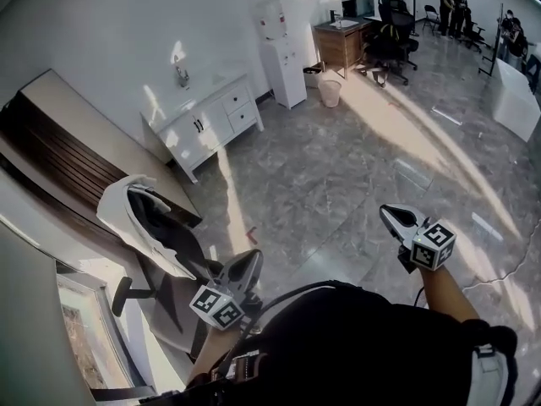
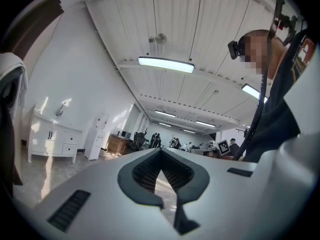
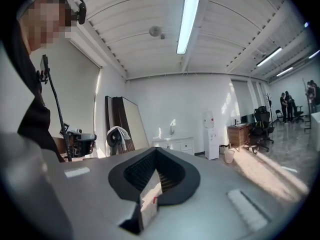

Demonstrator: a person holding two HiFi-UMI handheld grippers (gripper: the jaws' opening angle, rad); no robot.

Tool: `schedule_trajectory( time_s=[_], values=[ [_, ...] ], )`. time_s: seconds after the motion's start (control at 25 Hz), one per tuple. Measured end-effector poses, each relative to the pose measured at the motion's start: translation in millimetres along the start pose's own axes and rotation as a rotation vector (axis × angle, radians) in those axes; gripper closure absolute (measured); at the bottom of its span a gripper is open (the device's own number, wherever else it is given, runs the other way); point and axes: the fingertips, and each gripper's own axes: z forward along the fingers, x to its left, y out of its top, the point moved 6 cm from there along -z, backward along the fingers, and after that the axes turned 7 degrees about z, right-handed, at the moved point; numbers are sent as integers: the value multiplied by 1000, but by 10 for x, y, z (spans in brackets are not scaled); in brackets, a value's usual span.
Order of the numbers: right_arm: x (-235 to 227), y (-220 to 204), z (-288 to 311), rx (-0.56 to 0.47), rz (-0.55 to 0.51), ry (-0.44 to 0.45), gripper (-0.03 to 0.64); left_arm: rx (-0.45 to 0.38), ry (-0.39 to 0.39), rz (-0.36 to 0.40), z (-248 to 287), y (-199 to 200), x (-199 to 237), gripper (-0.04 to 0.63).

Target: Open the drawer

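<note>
- A large room with a grey marble-look tiled floor (image 1: 338, 184) and white walls; sun patches lie across the tiles.
- A low white cabinet with two small drawers (image 1: 210, 118) stands against the wall, well apart from both grippers. The drawers sit at its right end and both look closed.
- A tall white water dispenser (image 1: 283, 57) stands just beside the cabinet. Past it are a pale waste bin (image 1: 330, 91), a wooden desk (image 1: 342, 41) and black office chairs (image 1: 393, 36).
- A dark chair draped with a white cloth (image 1: 144, 214) stands near the left gripper.
- The left gripper (image 1: 250, 260) is held level over the floor; its own view shows its jaws together with nothing between them.
- The right gripper (image 1: 389, 214) is also level and points across the room. Its jaws meet at the tips and hold nothing; the cabinet shows far beyond them.
- People (image 1: 452, 7) stand at the far end of the room.
</note>
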Motion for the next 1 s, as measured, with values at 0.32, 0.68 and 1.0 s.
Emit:
schedule_trajectory(
  time_s=[0.32, 0.68, 1.0],
  values=[
    [-1305, 408, 4, 17, -50, 36, 617, -42, 28, 1, 1343, -12, -172, 595],
    [-2181, 526, 92, 22, -22, 26, 618, -11, 16, -2, 2272, -109, -87, 595],
    [-2581, 644, 516, 31, -14, -42, 617, -10, -54, -11, 2875, -48, 487, 595]
  ],
)
